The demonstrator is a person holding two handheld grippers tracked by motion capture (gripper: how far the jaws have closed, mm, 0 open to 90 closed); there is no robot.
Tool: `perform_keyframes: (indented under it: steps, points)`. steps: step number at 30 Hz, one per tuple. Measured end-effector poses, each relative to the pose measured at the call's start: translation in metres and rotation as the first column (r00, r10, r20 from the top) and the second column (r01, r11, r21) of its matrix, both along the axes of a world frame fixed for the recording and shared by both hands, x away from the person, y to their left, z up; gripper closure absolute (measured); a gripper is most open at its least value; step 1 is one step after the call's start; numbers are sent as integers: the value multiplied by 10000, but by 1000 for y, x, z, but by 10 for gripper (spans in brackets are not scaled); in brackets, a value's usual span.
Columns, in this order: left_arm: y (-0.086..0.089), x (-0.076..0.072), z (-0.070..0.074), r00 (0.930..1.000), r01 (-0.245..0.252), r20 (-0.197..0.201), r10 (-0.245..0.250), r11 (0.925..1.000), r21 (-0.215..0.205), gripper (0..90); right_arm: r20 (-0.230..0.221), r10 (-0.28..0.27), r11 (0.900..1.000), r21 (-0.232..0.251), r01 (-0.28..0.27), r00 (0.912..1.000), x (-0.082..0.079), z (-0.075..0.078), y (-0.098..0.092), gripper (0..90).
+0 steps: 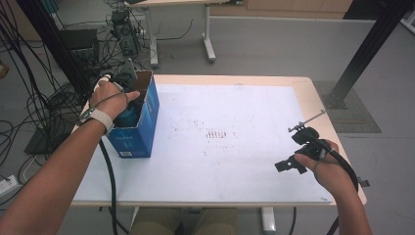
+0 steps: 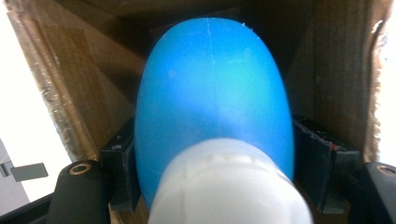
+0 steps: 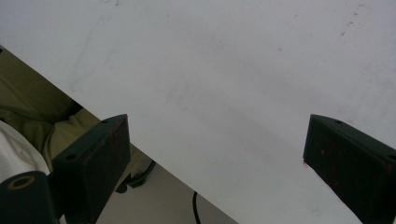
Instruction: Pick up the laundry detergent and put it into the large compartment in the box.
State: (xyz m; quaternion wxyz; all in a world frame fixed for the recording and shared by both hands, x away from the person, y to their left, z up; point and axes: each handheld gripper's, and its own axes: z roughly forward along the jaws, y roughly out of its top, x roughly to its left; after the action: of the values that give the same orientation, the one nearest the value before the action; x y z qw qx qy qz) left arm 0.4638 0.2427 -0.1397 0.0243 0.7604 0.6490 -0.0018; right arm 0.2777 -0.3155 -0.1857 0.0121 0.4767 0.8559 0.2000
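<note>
Your left gripper (image 1: 128, 100) is reaching down into the open blue cardboard box (image 1: 139, 129), which is standing at about nine o'clock on the white worktop (image 1: 235, 147). In the left gripper view, a blue bottle (image 2: 212, 93) with a white cap (image 2: 229, 186) is lying between the two black fingers (image 2: 122, 175), deep inside the box's brown interior (image 2: 88, 79); the fingers are flanking the bottle's sides, but you cannot tell whether the pads are pressing on it or standing just clear of it. Your right gripper (image 1: 296, 154) is resting at about four o'clock near the worktop's front edge, well apart from the box. In the right gripper view its fingers (image 3: 93, 161) are standing wide open with nothing between them, looking across the bare white surface (image 3: 233, 84) and its edge. Judged from this arrangement, the bottle is sitting inside the box already, so the placing step is appearing largely done or at its end; what is remaining is a clean letting-go of the bottle and lifting the left gripper out of the box.
</note>
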Motion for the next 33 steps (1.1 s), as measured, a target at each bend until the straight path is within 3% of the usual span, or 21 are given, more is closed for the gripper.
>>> perform_keyframes:
  steps: [13,15,18,21,26,33]
  points:
    - [9,-1,12,9999,125,3,-125,9991,-405,261,9,50,10000,-27,-50,10000,1,2,2,75]
    - [4,-3,18,9996,268,108,-266,9996,-133,207,8,38,10000,-25,-38,10000,1,3,1,75]
    - [2,-5,28,9991,334,272,-333,9994,-42,125,20,46,10000,-16,-46,10000,0,2,2,75]
    - [1,-9,38,9970,584,524,-578,9982,-109,115,-9,40,10000,6,-40,10000,1,1,3,75]
    - [-1,-11,52,9918,1139,598,-1127,9934,-159,70,5,51,10000,2,-51,10000,1,1,3,75]
    - [4,-12,74,9834,1671,815,-1620,9842,-590,57,48,61,10000,-41,-61,10000,1,4,4,75]
